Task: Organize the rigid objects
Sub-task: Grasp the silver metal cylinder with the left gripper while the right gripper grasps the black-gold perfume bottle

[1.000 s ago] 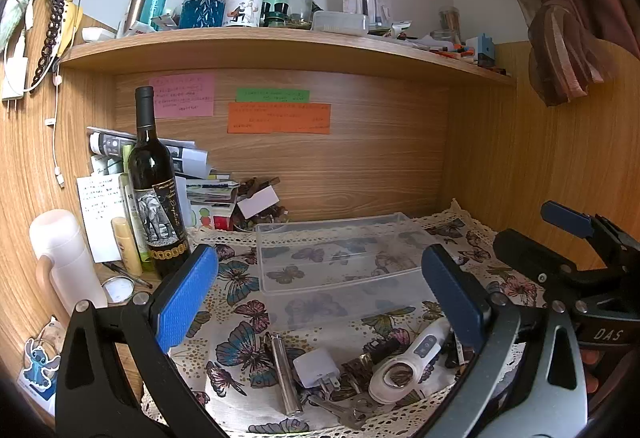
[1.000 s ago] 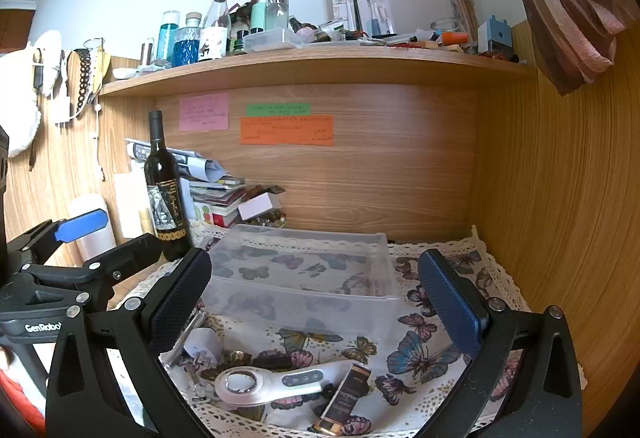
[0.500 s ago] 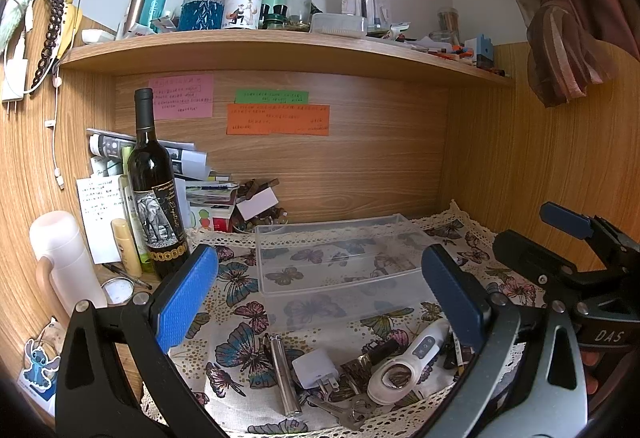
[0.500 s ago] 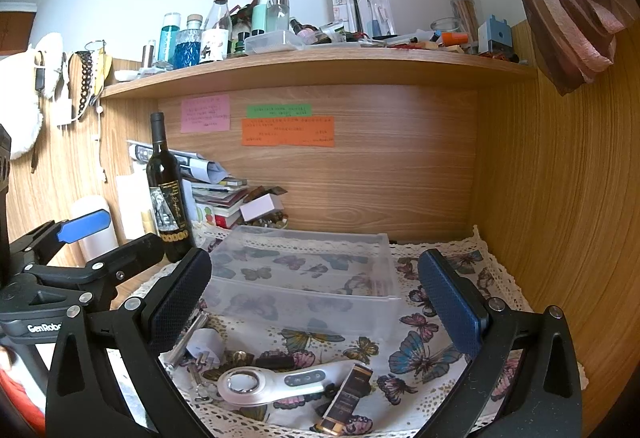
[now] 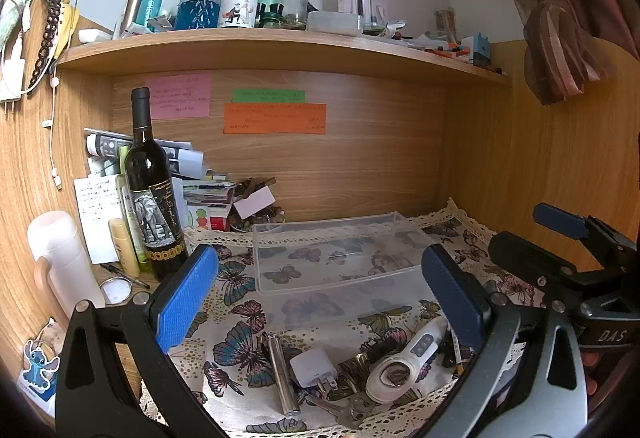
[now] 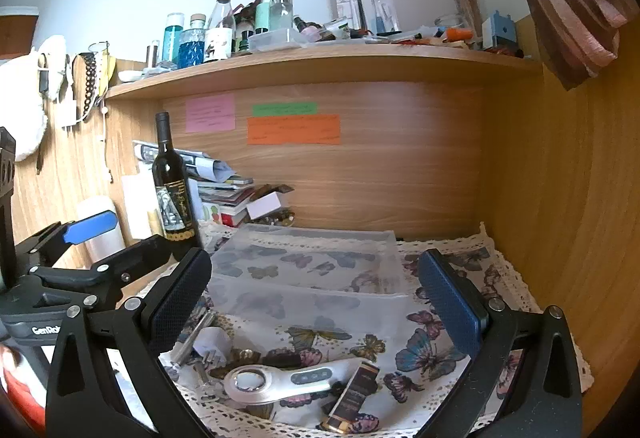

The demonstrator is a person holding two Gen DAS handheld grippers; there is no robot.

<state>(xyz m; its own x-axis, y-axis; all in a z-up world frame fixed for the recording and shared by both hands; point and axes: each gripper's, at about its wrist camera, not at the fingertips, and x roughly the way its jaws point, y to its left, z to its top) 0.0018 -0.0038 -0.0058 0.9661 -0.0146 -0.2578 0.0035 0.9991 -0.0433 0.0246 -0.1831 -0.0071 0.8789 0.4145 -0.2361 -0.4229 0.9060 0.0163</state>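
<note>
Now | left gripper (image 5: 320,294), right gripper (image 6: 316,286) level over clutter | jaws wide, empty

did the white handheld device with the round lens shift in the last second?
No. In the right wrist view the white handheld device with the round lens lies in the same spot below the clear plastic tray, beside the white plug adapter.

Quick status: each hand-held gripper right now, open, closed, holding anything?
Left hand-held gripper: open, holding nothing.
Right hand-held gripper: open, holding nothing.
</note>
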